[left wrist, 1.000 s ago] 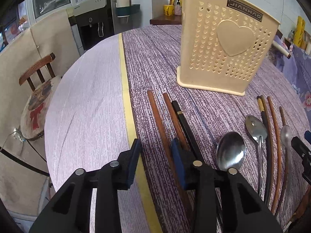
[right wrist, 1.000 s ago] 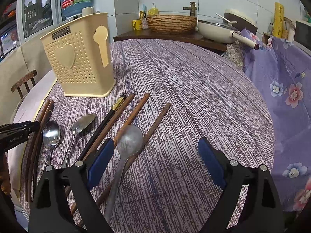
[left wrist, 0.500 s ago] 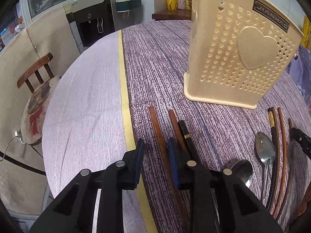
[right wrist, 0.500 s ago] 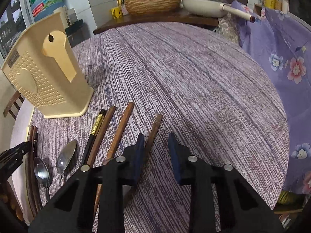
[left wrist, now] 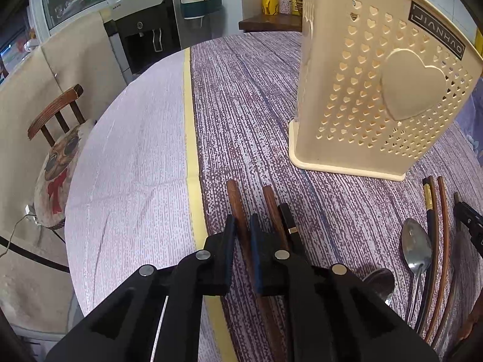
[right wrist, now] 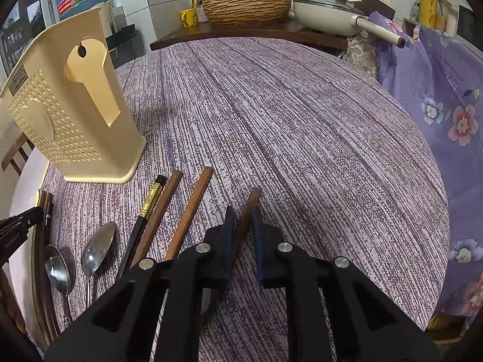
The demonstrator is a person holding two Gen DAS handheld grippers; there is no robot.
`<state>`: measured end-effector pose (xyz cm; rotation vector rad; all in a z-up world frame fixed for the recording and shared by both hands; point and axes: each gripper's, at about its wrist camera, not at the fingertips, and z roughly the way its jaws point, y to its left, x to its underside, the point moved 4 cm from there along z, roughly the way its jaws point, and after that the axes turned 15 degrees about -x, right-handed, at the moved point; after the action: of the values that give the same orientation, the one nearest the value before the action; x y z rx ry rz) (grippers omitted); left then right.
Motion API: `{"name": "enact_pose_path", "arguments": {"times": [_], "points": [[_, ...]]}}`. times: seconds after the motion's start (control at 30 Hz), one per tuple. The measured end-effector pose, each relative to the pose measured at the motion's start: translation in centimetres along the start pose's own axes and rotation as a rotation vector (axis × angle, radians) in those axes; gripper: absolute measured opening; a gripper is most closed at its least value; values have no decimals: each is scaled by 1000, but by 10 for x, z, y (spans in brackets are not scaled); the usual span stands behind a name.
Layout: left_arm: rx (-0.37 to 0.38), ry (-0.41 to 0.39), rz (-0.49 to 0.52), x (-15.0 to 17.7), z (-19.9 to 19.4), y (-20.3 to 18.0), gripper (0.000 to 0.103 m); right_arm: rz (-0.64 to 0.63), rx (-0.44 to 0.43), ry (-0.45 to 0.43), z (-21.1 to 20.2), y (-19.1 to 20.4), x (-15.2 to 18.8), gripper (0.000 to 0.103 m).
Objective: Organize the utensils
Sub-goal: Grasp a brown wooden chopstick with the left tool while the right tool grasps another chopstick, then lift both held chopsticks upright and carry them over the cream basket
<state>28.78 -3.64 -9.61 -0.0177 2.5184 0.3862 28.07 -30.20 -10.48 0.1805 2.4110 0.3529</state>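
Both claws have just been closing, each around one wooden chopstick lying on the round table (right wrist: 302, 114) in front of the cream utensil holder (left wrist: 380, 90). The left gripper (left wrist: 241, 232) is pinched narrow on the outermost chopstick (left wrist: 234, 196), left of the holder; the right gripper (right wrist: 241, 223) is clamped on the rightmost chopstick (right wrist: 252, 200), right of the holder. The spoons (right wrist: 98, 246) and remaining chopsticks (right wrist: 190, 211) lie between, below the holder's base. To do this well, lift each stick straight up before swinging — dragging could nudge its neighbours — then tip it upright and lower it into the holder's open top.
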Motion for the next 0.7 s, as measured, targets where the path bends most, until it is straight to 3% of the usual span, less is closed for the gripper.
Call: {"name": "enact_pose_path", "arguments": {"times": [0.47, 0.7], "points": [[82, 38, -88, -3, 3, 10, 8, 20, -79, -63, -8, 1, -15, 10], [135, -26, -124, -10, -13, 16, 8, 16, -131, -130, -25, 1, -34, 9]]}}
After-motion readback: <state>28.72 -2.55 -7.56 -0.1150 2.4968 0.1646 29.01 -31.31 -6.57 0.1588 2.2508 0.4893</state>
